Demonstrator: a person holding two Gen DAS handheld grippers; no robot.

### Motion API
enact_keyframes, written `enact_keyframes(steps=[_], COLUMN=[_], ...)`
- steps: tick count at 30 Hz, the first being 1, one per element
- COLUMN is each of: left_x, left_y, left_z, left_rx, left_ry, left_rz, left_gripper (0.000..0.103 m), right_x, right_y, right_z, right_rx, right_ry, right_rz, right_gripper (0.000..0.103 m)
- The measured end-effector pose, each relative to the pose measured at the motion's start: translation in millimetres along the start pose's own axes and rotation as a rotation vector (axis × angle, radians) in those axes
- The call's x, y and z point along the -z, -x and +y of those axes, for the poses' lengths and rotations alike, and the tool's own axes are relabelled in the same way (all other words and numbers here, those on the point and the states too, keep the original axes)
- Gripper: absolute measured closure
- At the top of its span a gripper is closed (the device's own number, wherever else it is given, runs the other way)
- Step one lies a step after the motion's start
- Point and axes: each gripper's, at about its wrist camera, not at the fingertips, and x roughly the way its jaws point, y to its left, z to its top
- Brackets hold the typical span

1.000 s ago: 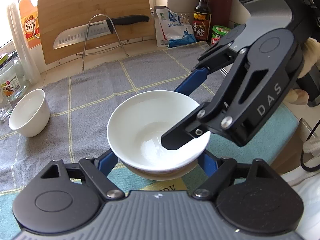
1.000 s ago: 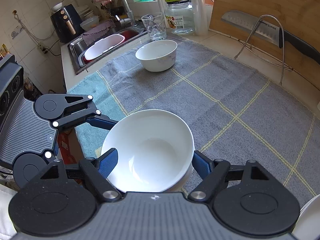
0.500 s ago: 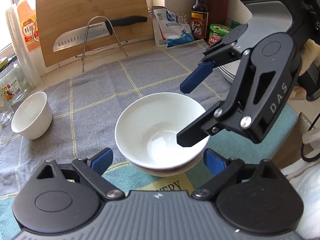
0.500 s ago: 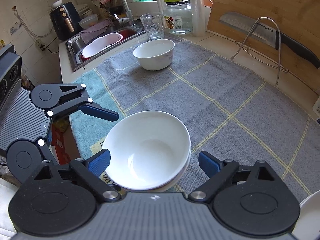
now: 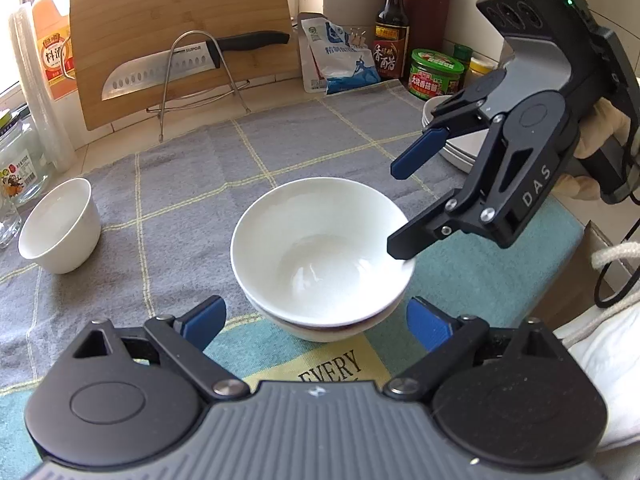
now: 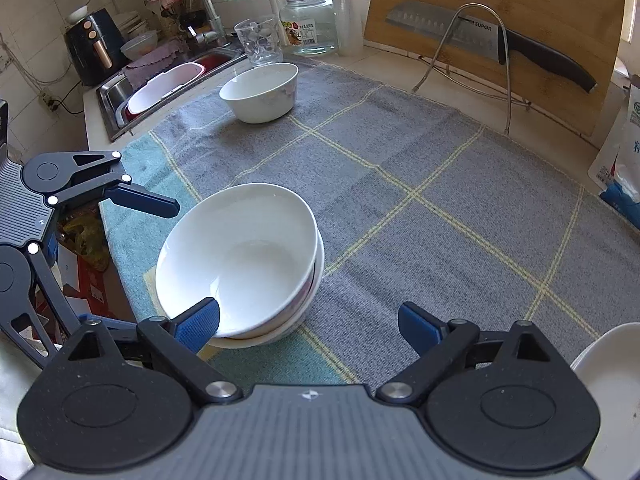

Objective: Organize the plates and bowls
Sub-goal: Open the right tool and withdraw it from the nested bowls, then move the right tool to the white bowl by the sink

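A stack of white bowls (image 5: 320, 256) stands on the grey checked cloth (image 5: 192, 176) near its front edge; it also shows in the right wrist view (image 6: 240, 260). My left gripper (image 5: 316, 320) is open, just in front of the stack. My right gripper (image 6: 308, 324) is open, drawn back to the stack's right, and shows in the left wrist view (image 5: 404, 204) beside the rim. A single white bowl (image 5: 60, 226) stands apart at the far left, also in the right wrist view (image 6: 262, 90). Stacked white plates (image 5: 456, 148) sit at the right.
A wooden cutting board (image 5: 180, 40) leans at the back with a knife (image 5: 192, 64) on a wire rack. Sauce bottle (image 5: 390, 48), green-lidded jar (image 5: 436, 74) and a bag (image 5: 340, 60) stand at the back right. A glass jar (image 6: 308, 20), a tumbler (image 6: 260, 42) and the sink (image 6: 160, 84) lie beyond the single bowl.
Both grippers opened and let go of the top bowl, which now rests in the stack. Both have pulled back, the right one off to the right.
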Motion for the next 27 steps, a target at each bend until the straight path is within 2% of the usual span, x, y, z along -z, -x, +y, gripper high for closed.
enact_keyframes(steps=[8,11,16,19,23,27], left_x=[13,20,24,24,21,19], left_y=[13,18,20,19,9,-9], left_z=[21,40,89,122,157,185], left_rx=[-0.015,-0.062,-0.219,-0.282,-0.323,-0.309], left_ry=[0.028,0.051,0.119,0.166,0.201,0.227], left_rz=[0.011,0.012,-0.036,-0.067,-0.11,-0.12], left_gripper=[0.006,0.006,0.006,0.006,0.006,0.006], right_x=[-26,-45,-86,-112,-143,-169], right_y=[11,13,5,-5,-23,-48], right_z=[8,12,21,30,42,50], right_rx=[0.008,-0.005,-0.015,-0.014,0.004,0.0], right_ry=[0.045,0.066,0.103,0.141,0.188,0.197], right_rz=[-0.046,-0.074,-0.098,-0.105,-0.1,-0.069], right_gripper=[0.002,0.0,0.0,0.0,0.0,0.0])
